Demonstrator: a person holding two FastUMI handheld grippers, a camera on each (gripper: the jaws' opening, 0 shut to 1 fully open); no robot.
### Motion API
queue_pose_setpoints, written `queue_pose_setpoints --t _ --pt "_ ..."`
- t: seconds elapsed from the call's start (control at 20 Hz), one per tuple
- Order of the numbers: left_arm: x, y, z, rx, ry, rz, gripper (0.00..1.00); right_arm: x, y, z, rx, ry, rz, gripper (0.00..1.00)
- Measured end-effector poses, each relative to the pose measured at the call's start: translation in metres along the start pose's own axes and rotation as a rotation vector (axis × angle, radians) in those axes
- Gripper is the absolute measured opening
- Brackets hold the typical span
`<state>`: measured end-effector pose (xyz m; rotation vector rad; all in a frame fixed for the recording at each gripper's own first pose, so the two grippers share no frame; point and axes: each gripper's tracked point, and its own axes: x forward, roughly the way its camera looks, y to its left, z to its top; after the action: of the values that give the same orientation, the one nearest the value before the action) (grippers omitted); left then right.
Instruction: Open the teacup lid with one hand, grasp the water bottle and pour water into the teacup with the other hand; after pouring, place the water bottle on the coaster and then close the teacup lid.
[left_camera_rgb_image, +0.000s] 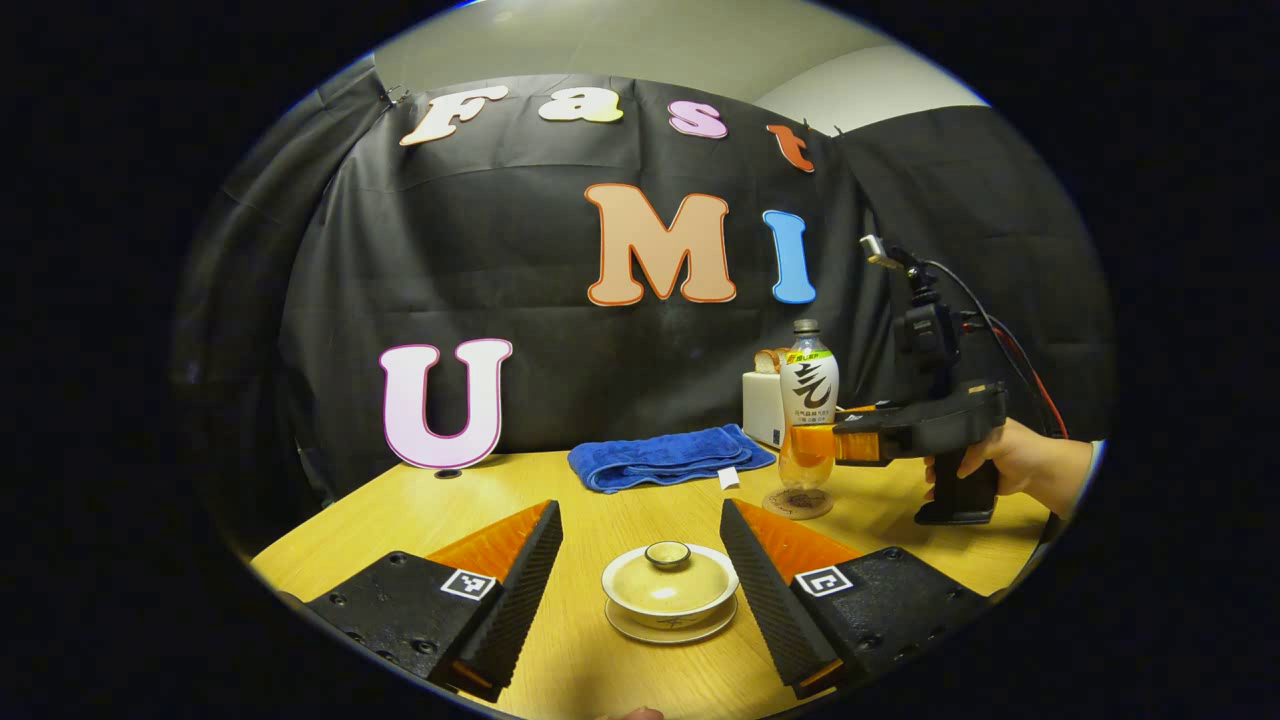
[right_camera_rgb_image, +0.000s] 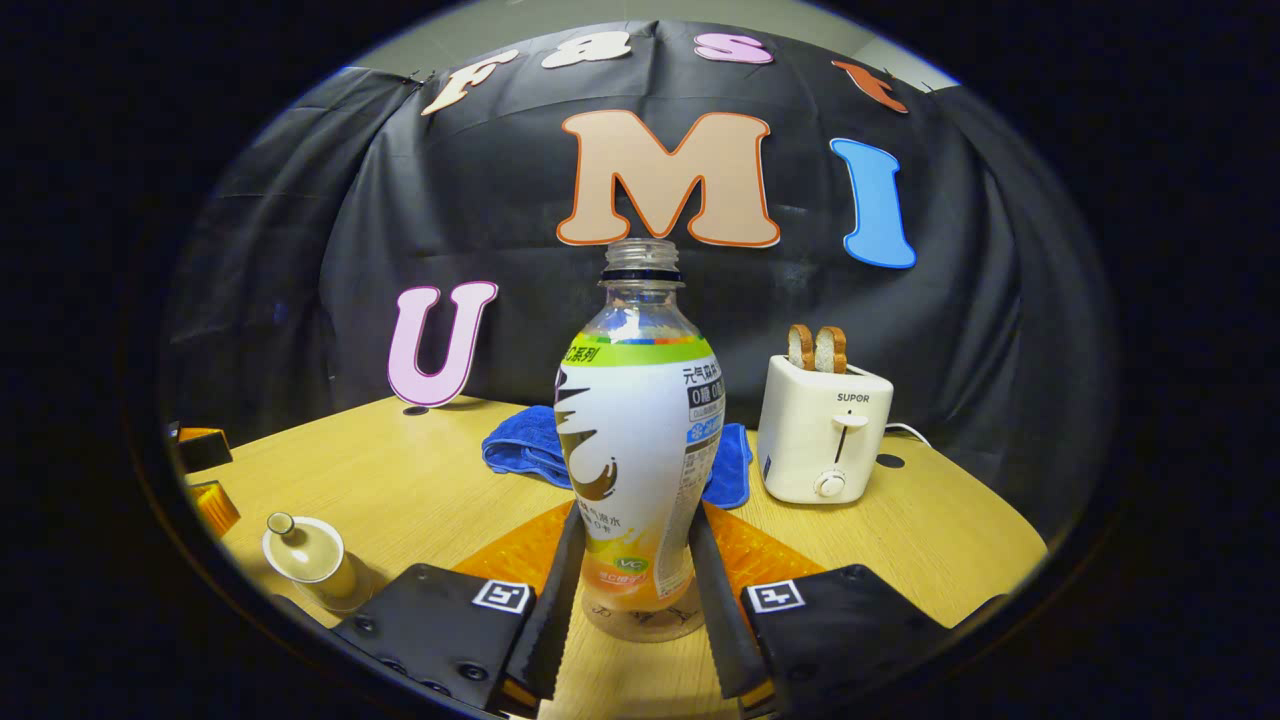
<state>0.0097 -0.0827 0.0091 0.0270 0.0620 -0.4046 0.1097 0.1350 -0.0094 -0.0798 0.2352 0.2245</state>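
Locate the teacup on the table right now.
In the left gripper view the teacup, lid on, sits on its saucer on the table between the left gripper's open jaws, nearer than the blue towel; in the right gripper view it is far left.

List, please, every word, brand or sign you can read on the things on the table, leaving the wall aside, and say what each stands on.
"SUPOR": on the front of the toaster.
Label of the water bottle: printed characters and figures, too small and curved to read reliably.
Print on the coaster: too small to read.
The square markers beside the jaws: coded patterns, no words.
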Motion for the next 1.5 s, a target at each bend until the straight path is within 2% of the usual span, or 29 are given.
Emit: queue_pose_setpoints --t 0.45,0.9,1.3,1.5 --pt "-0.009 0.007 -0.003 -0.008 -0.004 0.007 0.92 0.023 0.000 -0.030 -0.062 0.044 -0.031 0.64" --pt "-0.012 0.010 -0.002 -0.007 -0.009 0.015 0.92 0.023 -0.002 -0.032 0.039 0.081 -0.047 0.63" --pt "-0.012 0.008 0.001 -0.008 -0.016 0.012 0.92 0.017 -0.006 -0.036 0.016 0.102 -0.037 0.75" --pt "-0.012 0.006 0.002 -0.014 -0.016 0.010 0.92 0.012 -0.004 -0.038 -0.004 0.099 -0.042 0.77"
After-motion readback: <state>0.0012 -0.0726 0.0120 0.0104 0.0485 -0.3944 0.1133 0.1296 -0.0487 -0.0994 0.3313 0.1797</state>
